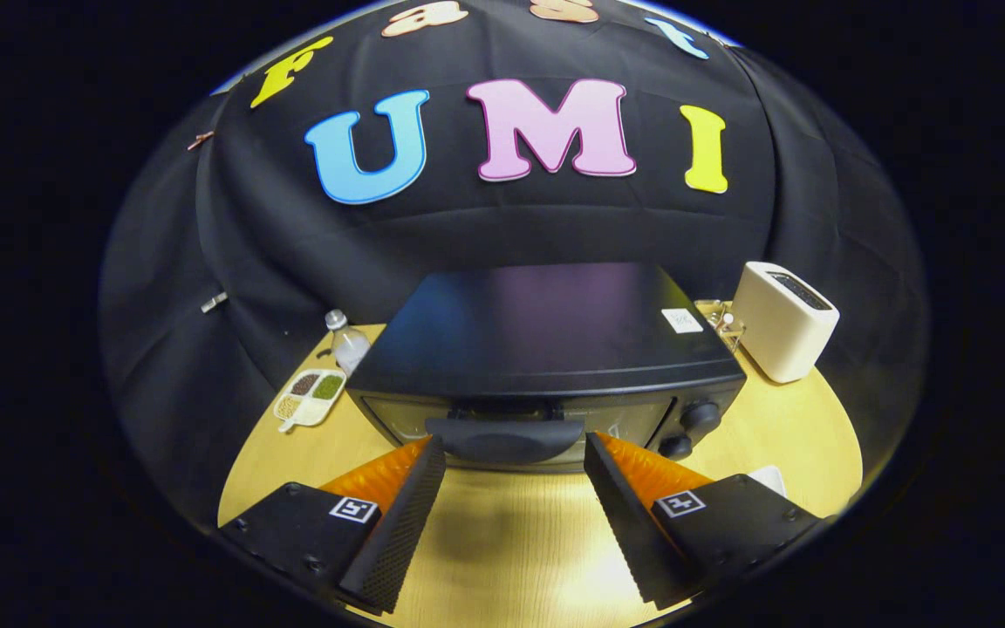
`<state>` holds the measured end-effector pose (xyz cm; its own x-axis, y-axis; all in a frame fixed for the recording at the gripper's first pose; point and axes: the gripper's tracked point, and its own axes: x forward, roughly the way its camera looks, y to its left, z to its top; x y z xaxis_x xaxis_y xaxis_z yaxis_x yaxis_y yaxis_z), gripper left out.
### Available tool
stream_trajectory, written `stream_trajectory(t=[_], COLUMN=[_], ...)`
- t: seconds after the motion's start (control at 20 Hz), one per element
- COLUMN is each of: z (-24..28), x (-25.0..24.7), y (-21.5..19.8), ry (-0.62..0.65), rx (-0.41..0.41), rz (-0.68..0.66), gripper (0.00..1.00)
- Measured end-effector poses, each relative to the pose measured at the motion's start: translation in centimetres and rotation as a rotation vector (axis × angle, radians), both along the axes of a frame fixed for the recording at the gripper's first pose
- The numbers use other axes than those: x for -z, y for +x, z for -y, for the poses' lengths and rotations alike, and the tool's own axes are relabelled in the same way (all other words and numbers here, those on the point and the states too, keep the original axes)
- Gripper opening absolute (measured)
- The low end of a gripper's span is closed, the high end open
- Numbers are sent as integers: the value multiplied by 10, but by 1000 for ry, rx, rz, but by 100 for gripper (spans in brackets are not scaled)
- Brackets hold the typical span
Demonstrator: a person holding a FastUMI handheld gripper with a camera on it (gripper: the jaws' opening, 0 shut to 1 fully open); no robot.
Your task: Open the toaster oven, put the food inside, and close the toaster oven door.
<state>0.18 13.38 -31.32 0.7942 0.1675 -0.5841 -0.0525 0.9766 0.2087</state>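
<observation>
Fingers spread wide on the gripper [516,453], nothing between them but bare tabletop; the claw is open and empty. Dead ahead, centre of the frame, sits the black box-shaped toaster oven [546,340] on the pale wooden table [511,549], door shut; its dark curved door handle [507,438] lies just beyond the fingertips, long axis running crosswise, left to right, squarely across the gap; that's the relation that counts, since the two tips flank the handle's ends, close but apart from it. Two round black knobs [696,419] sit right of the door. Food to load? Cannot tell which item it is. Lower left of the oven lies a white divided dish of grains [311,397] beside a clear plastic bottle [347,342]; upper right stands a cream slot toaster [783,321].
</observation>
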Motion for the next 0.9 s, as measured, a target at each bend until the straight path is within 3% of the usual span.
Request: stream_trajectory(t=[0.5, 0.9], z=[50, 106], x=[-125, -236], y=[16, 8], ry=[-50, -68], rx=[3, 92], rz=[248, 482], gripper=[99, 99])
